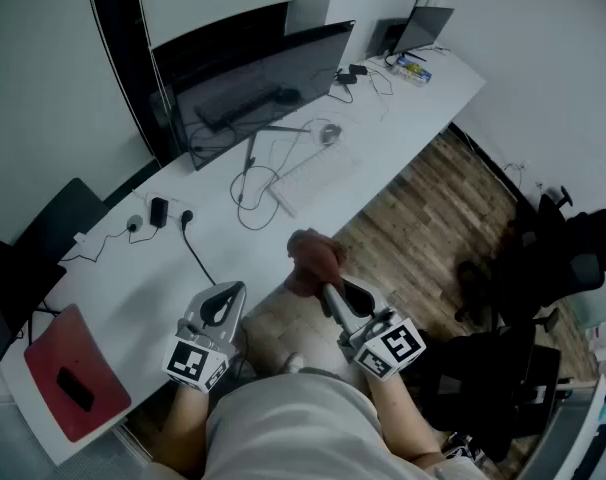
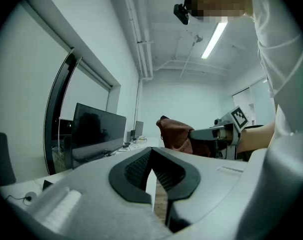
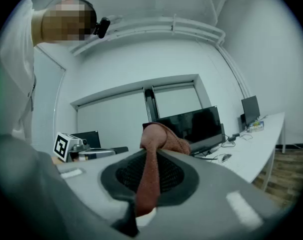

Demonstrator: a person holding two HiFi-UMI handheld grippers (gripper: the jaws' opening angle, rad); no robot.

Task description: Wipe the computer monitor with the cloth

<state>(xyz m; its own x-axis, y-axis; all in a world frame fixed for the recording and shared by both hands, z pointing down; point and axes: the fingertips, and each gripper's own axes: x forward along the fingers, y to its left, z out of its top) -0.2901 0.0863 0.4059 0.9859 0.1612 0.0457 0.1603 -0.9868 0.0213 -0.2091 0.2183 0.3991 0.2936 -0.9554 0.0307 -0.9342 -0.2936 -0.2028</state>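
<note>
Right gripper view shows the right gripper [image 3: 150, 159] pinched tight on the cloth [image 3: 160, 135]; the left gripper [image 2: 151, 153] has its jaws together on nothing; the monitor [image 1: 263, 83] stands well apart on the white desk [image 1: 403, 118]; the bunched cloth might slip out, or snag the thin wires [image 1: 258, 183] on the way; the cloth is soft, fuzzy and reddish; the screen is flat, dark and shiny

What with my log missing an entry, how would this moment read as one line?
right gripper: shut on cloth | left gripper: shut, empty | monitor: no contact
</note>
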